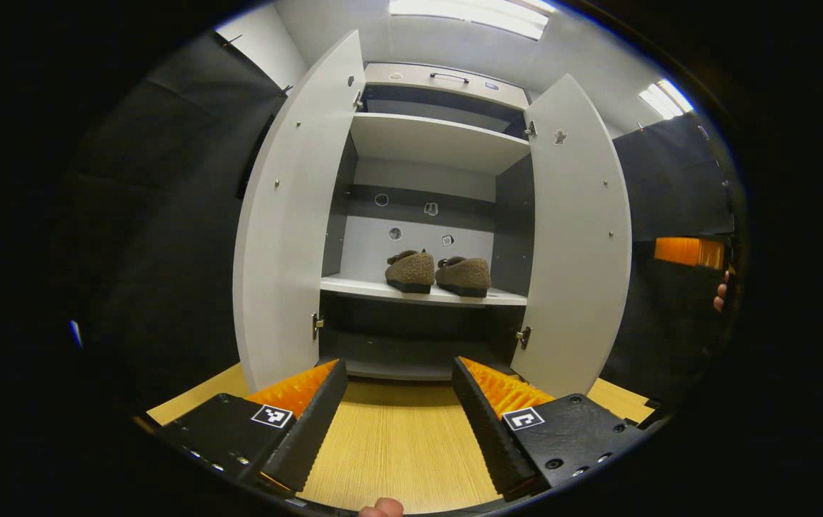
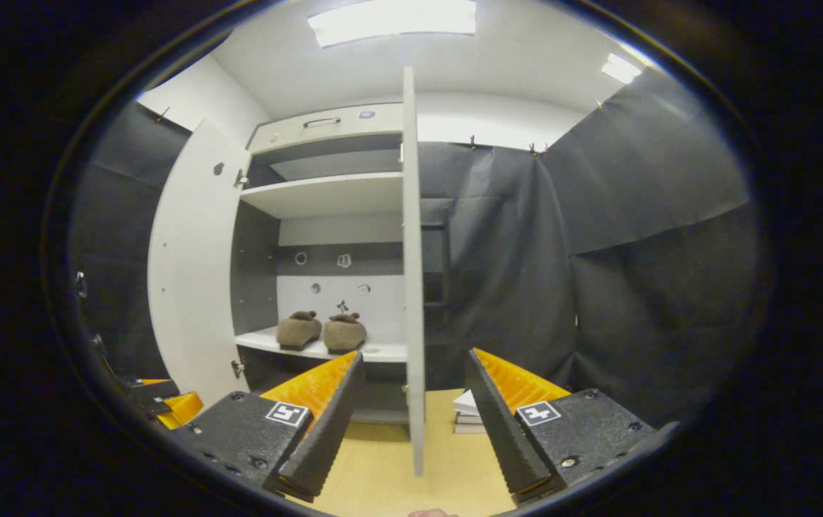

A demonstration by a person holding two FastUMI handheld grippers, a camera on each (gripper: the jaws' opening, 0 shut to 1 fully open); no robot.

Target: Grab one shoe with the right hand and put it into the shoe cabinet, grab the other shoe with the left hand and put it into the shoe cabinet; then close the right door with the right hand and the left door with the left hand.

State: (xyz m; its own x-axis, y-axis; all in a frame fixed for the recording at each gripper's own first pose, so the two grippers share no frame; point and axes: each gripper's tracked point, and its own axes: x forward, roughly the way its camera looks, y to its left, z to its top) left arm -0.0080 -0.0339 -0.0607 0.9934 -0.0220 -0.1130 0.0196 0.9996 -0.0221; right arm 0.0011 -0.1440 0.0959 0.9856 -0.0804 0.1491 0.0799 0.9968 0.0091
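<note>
Two brown fuzzy shoes, left shoe [image 1: 410, 271] and right shoe [image 1: 463, 276], stand side by side on the middle shelf [image 1: 354, 287] of the white shoe cabinet. Both doors stand wide open, the left door [image 1: 286, 215] and the right door [image 1: 577, 237]. My left gripper [image 1: 398, 361] is open and holds nothing, hovering over the wooden table in front of the cabinet. In the right gripper view the shoes [image 2: 322, 332] sit on the shelf, and the right door's edge [image 2: 411, 215] stands between the fingers of my open right gripper [image 2: 414, 352]. I cannot tell whether they touch it.
A small stack of books [image 2: 472, 414] lies on the wooden table [image 1: 397, 445] right of the right door. The left gripper [image 2: 160, 402] shows at the lower left beside the left door [image 2: 189, 287]. A hand [image 1: 720, 294] with the right gripper [image 1: 688, 253] is beyond the right door. Black cloth surrounds the cabinet.
</note>
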